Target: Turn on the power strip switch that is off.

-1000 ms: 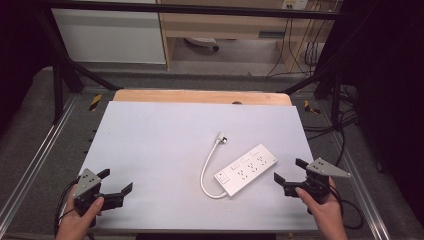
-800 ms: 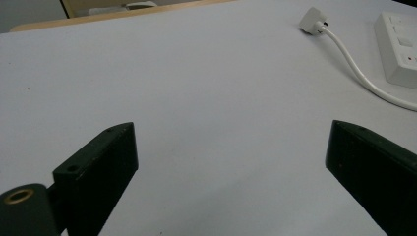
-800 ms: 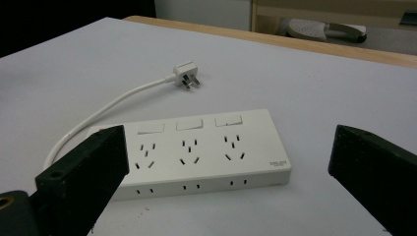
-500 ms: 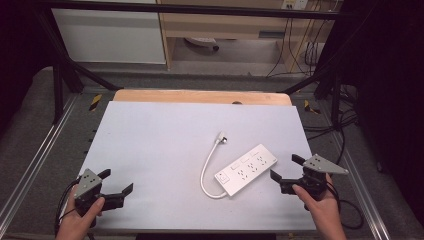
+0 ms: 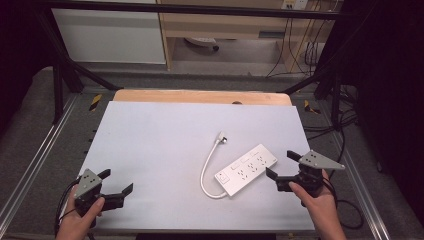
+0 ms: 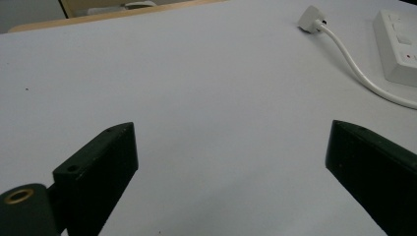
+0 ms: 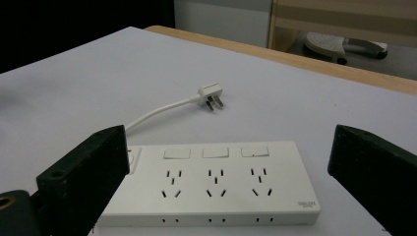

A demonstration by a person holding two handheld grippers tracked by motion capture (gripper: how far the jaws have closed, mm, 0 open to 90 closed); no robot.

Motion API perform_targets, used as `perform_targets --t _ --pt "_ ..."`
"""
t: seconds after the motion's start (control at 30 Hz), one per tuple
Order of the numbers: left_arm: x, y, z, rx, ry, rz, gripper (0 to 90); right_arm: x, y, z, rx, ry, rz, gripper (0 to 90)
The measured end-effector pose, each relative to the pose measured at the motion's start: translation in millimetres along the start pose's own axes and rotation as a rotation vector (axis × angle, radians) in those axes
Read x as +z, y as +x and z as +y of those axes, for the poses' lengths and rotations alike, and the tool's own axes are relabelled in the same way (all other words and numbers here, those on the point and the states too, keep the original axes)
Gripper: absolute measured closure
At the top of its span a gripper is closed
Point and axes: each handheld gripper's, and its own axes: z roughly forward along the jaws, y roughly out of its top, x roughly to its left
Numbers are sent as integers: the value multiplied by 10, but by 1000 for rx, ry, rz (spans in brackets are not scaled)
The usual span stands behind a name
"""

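I am holding my right gripper (image 5: 283, 167) with jaws spread wide, just beside the white plastic three-socket power strip (image 5: 246, 169) lying on the pale grey table (image 5: 160, 145). My left gripper (image 5: 119, 184) is gaping too, well apart.

A wooden table edge (image 5: 200, 96) lies far ahead of the left tongs (image 5: 117, 181) and right tongs (image 5: 280, 163); beyond it stands a white cabinet (image 5: 110, 35), with floor cables (image 5: 305, 50) to its right

I work at a lab bench: black metal framing (image 5: 60, 75) upper left, dangling cables (image 5: 300, 47) upper right, white tabletop (image 5: 160, 150) centre frame, grey carpet (image 5: 25, 125) left.
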Motion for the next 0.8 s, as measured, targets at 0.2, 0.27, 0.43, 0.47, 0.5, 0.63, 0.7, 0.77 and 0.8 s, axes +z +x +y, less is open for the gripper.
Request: perform_targets --t 0.2,0.27,0.43,0.47,0.5,0.63,0.7,0.77,0.8 --pt "-1 0 0 1 0 0 58 64 35 62 -9 0 15 25" --pt "-2 0 0 0 0 0 58 92 51 80 -12 4 22 26" --pt "-2 0 0 0 0 -1 58 166 97 120 -19 7 37 27" --pt "-2 1 0 1 0 -1 58 180 106 129 -22 6 40 27" --pt "-2 0 0 1 0 0 58 192 114 137 -24 6 41 27" --pt "-3 0 0 1 0 -1 58 237 149 171 -26 3 49 28" --pt "-3 0 0 1 0 -1 57 260 166 184 -30 3 54 29" --pt "-3 1 0 1 0 -1 58 285 185 196 -34 7 61 31" --pt "-4 2 0 2 0 0 58 297 194 201 -35 10 64 32"
